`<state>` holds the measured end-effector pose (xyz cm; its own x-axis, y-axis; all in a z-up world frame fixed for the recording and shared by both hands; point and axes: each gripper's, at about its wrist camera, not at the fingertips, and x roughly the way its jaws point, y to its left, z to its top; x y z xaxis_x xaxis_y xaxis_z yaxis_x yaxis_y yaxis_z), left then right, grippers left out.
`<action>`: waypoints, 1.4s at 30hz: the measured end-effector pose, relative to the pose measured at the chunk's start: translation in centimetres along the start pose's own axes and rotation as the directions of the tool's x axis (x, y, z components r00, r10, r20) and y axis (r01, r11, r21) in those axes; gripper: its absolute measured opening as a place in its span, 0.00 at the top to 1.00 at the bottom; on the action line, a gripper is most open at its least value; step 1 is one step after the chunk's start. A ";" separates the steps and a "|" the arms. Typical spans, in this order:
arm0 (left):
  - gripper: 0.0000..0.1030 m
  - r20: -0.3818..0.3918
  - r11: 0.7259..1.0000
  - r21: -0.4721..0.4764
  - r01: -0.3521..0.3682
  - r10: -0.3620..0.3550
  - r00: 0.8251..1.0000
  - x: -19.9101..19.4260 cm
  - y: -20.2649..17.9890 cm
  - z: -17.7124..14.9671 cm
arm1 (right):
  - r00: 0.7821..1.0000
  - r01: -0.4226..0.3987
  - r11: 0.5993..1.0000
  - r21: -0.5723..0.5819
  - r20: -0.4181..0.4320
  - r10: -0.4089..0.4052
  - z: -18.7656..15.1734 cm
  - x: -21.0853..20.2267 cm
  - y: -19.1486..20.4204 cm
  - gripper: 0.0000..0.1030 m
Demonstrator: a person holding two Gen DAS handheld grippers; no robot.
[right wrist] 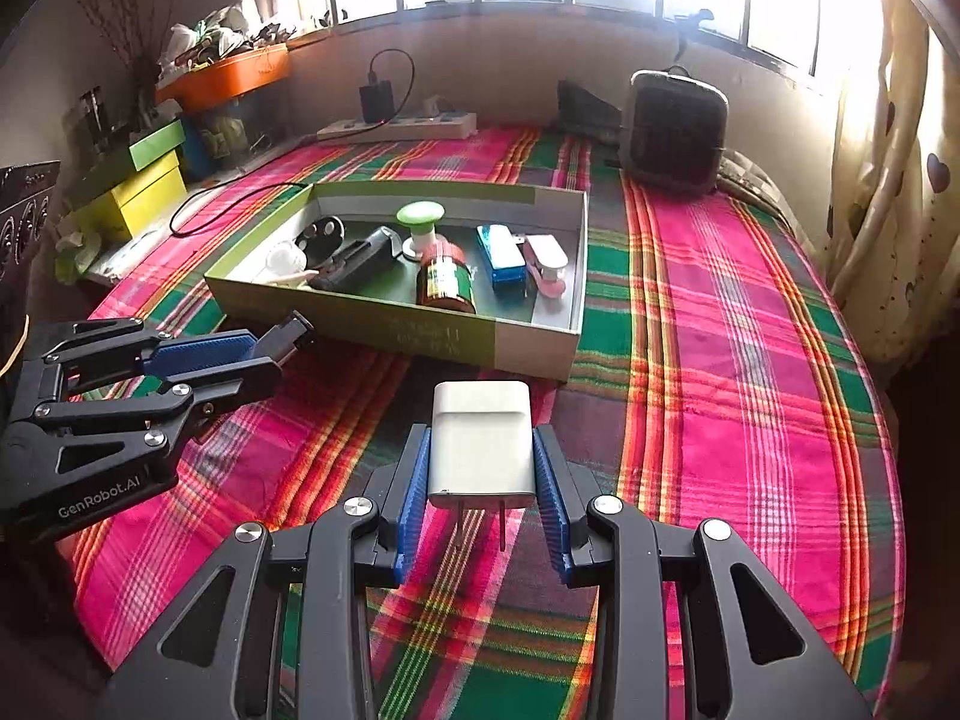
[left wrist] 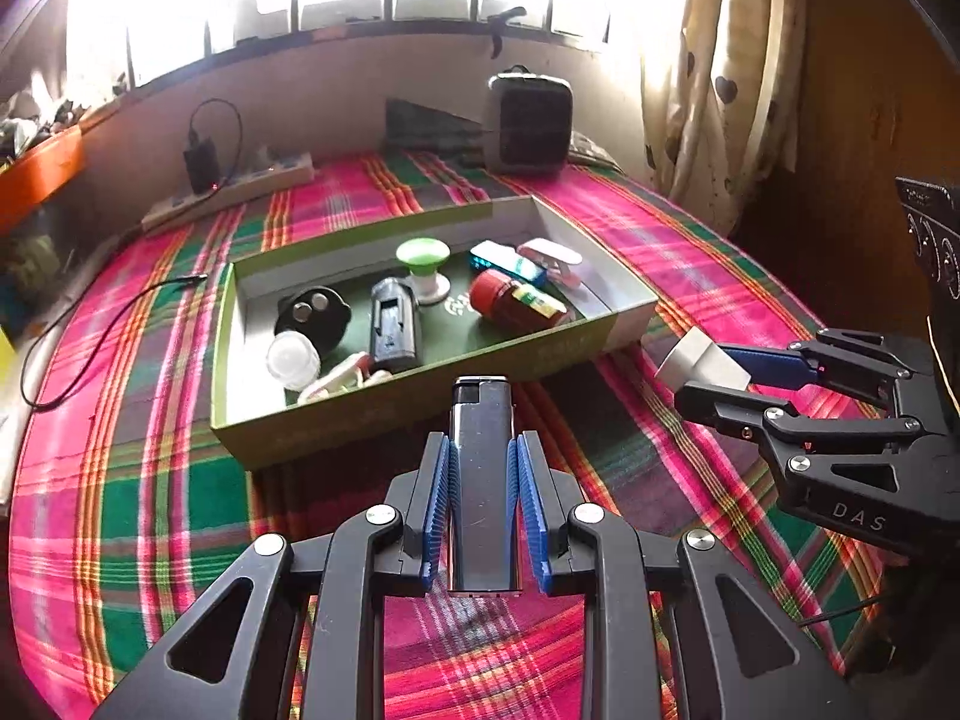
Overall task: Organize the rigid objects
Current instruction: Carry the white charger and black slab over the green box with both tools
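Note:
My left gripper [left wrist: 483, 450] is shut on a silver lighter [left wrist: 483, 480], held above the plaid cloth just in front of a shallow green cardboard box [left wrist: 420, 402]. My right gripper [right wrist: 482, 444] is shut on a white plug adapter [right wrist: 482, 444], prongs pointing back, also in front of the box [right wrist: 528, 348]. The box holds a red jar [left wrist: 516, 300], a green-topped knob [left wrist: 423, 258], a black holder [left wrist: 391, 324], a blue case [left wrist: 507, 261] and other small items. The right gripper shows in the left wrist view [left wrist: 714, 375]; the left gripper shows in the right wrist view [right wrist: 264, 351].
A plaid cloth [right wrist: 750, 360] covers the bed. A power strip [left wrist: 234, 189] with a black charger and a dark heater [left wrist: 528, 120] stand by the back wall. A black cable [left wrist: 78, 348] lies left. Coloured boxes [right wrist: 138, 186] stand at the left edge; curtains hang right.

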<state>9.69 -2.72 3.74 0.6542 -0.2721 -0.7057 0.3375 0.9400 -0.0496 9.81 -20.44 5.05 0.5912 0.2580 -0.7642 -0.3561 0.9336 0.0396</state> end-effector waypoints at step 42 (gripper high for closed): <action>0.79 -0.001 0.992 -0.117 -0.039 0.039 0.999 4.2 6.8 5.7 | 1.000 0.002 0.999 0.038 -0.020 -0.001 8.3 5.8 -2.6 0.66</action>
<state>18.57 1.34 4.47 0.6663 -0.2350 -0.7077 0.2305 0.9675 -0.1042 20.17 -19.34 5.80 0.5770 0.2517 -0.7770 -0.3275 0.9428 0.0622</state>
